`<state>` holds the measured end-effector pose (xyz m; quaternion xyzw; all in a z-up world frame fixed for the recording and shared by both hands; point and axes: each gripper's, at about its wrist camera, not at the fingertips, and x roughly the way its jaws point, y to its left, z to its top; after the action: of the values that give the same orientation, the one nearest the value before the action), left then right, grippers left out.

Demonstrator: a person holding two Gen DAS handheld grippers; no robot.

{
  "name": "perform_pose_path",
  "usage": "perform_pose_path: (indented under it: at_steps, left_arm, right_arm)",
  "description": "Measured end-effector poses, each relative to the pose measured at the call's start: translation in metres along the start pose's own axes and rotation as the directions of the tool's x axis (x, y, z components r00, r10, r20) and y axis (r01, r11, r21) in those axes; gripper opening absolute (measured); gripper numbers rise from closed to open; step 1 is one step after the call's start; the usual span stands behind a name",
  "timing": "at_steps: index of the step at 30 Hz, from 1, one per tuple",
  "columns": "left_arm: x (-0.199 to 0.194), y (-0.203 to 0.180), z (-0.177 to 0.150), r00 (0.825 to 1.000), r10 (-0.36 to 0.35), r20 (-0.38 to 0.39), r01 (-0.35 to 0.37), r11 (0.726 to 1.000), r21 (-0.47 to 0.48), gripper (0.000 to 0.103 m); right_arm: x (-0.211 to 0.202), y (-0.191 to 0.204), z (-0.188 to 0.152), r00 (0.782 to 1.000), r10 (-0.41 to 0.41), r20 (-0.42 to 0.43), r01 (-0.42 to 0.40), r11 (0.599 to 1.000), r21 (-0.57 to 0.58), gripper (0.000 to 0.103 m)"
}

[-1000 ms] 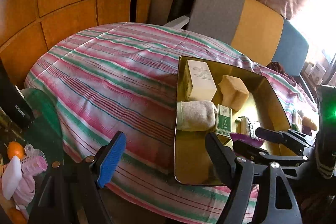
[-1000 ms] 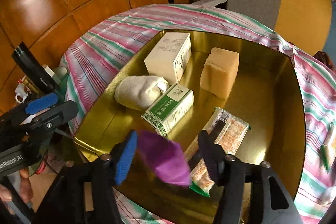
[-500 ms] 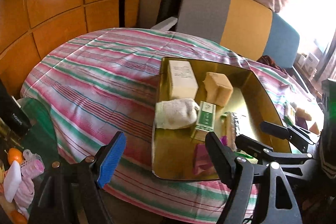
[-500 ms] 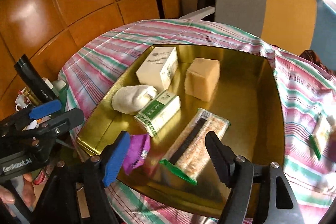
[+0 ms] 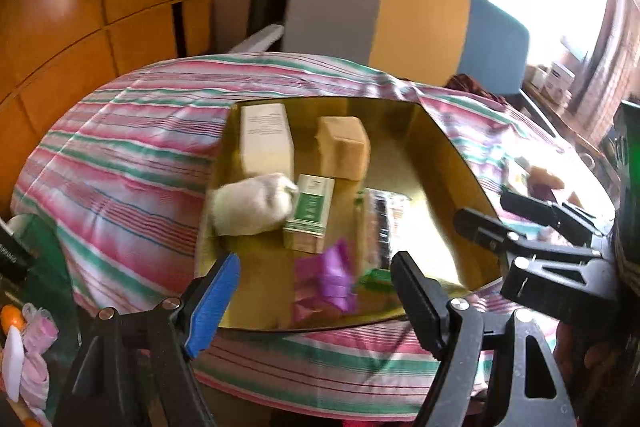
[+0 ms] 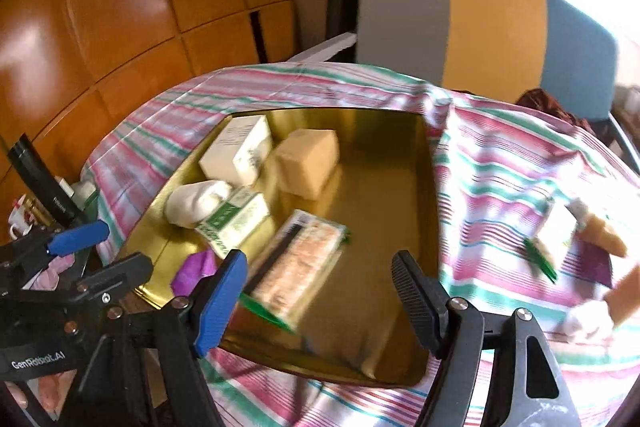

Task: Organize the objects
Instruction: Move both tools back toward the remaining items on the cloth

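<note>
Both grippers, left (image 5: 316, 303) and right (image 6: 320, 297), gape wide and empty; purple packet (image 5: 326, 277) lies at the gold tray's (image 6: 384, 147) 7 o'clock corner.

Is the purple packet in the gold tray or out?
In: the purple packet lies on the gold tray floor near its front edge, free of both open grippers.

One gold tray (image 6: 416, 227) holds three boxes (image 6: 236, 155).

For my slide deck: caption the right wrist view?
Open right gripper above gold tray holding boxes and purple packet.
</note>
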<state>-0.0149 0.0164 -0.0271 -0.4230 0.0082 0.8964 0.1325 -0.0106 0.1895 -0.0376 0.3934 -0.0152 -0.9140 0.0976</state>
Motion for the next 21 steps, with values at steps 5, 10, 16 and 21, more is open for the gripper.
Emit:
perform_pose_path:
  at_steps: [5,10,16,21]
  left_arm:
    - [0.005,-0.023,0.001,0.998,-0.054,-0.022,0.055,0.997,0.055,0.079]
    - [0.016,-0.041,0.005,0.990,-0.120,-0.075,0.124,0.990,0.063,0.075]
    - [0.020,-0.068,0.016,0.970,-0.223,-0.100,0.232,0.969,0.086,0.073]
    - [0.023,-0.105,0.027,0.951,-0.285,-0.122,0.301,0.941,0.151,0.073]
  right_arm:
    - [-0.015,-0.034,-0.007,0.999,-0.045,0.013,0.044,0.997,0.065,0.077]
    - [-0.034,-0.076,-0.015,0.994,-0.106,0.017,0.102,0.986,0.133,0.077]
    - [-0.070,-0.154,-0.020,0.976,-0.220,0.012,0.210,0.946,0.246,0.077]
    - [-0.110,-0.232,-0.029,0.937,-0.349,0.009,0.320,0.868,0.381,0.078]
